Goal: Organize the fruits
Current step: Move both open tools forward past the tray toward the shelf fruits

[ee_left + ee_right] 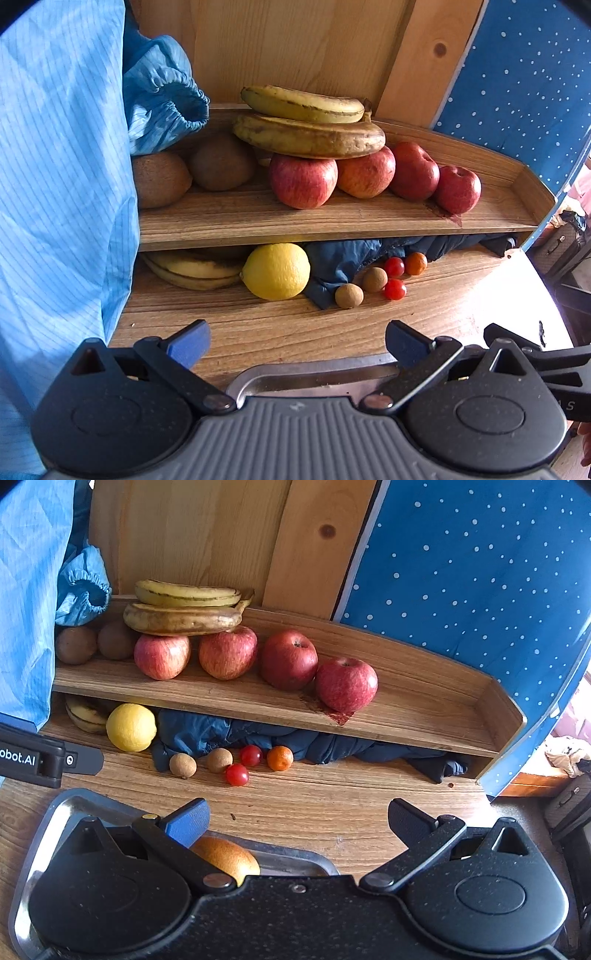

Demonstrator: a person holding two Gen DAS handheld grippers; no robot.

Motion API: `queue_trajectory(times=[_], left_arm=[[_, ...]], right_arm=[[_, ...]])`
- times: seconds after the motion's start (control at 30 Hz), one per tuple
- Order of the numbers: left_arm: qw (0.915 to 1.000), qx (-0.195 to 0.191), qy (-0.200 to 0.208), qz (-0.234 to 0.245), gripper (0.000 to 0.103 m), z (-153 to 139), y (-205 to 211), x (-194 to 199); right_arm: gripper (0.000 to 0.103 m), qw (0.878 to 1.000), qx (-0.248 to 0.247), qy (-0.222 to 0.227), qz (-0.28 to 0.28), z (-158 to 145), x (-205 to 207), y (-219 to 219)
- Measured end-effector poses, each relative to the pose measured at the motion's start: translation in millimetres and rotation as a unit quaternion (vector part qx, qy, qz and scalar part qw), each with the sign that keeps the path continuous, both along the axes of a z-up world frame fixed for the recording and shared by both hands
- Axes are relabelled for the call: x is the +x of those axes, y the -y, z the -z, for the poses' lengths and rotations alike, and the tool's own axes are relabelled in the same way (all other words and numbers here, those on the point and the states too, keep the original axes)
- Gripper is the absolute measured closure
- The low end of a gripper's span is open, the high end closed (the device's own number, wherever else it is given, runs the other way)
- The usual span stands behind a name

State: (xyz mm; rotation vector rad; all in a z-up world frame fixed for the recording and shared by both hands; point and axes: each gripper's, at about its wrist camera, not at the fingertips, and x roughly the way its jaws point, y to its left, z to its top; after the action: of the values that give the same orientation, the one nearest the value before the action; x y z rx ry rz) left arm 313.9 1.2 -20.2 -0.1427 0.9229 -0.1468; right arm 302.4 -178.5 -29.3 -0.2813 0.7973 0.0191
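Wood-grain tabletop (332,805) is running under both of my tongs, with a raised wooden shelf (424,701) against a pine back panel and a blue dotted cloth (480,590) hanging at the right. I am holding my left gripper (297,341) and my right gripper (298,821) low over a metal tray (55,812); both pairs of jaws are standing wide apart and gripping nothing. One rounded yellow-brown fruit (225,853), probably a pear, is lying in the tray just behind my right gripper's left finger; whether it is touching the finger I cannot tell. I am judging that the sorting is at an early step, since nearly all the fruit is still on or under the shelf. On the shelf, four glossy red apples (288,659) are sitting in a row, two spotted bananas (184,620) are resting stacked across the two left apples, and two matte, fuzzy kiwis (75,644) are lying at the left end beside a light blue sleeve (85,587). Below, more bananas (192,269) are lying half hidden under the shelf, touching a pebbled lemon (277,271); two tan longan-like balls (183,765), two shiny cherry tomatoes (237,774) and a small orange citrus (279,758) are clustered on the table against a crumpled dark cloth (221,734). The next move is calling for a reach forward with open jaws; the small round pieces are likely to roll, so a centred, gentle closure is advisable.
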Motion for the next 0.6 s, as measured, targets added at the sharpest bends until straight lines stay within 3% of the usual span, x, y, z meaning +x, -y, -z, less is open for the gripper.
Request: queue_trajectory(times=[0.3, 0.6], left_arm=[[0.9998, 0.003, -0.011, -0.014, 0.000, 3.7, 9.8, 6.7], [0.9991, -0.010, -0.010, -0.041, 0.000, 5.7, 17.6, 10.4]], right_arm=[[0.001, 1.000, 0.021, -0.007, -0.004, 5.1, 15.5, 15.6], [0.001, 1.000, 0.009, -0.018, -0.018, 11.2, 22.0, 27.5]])
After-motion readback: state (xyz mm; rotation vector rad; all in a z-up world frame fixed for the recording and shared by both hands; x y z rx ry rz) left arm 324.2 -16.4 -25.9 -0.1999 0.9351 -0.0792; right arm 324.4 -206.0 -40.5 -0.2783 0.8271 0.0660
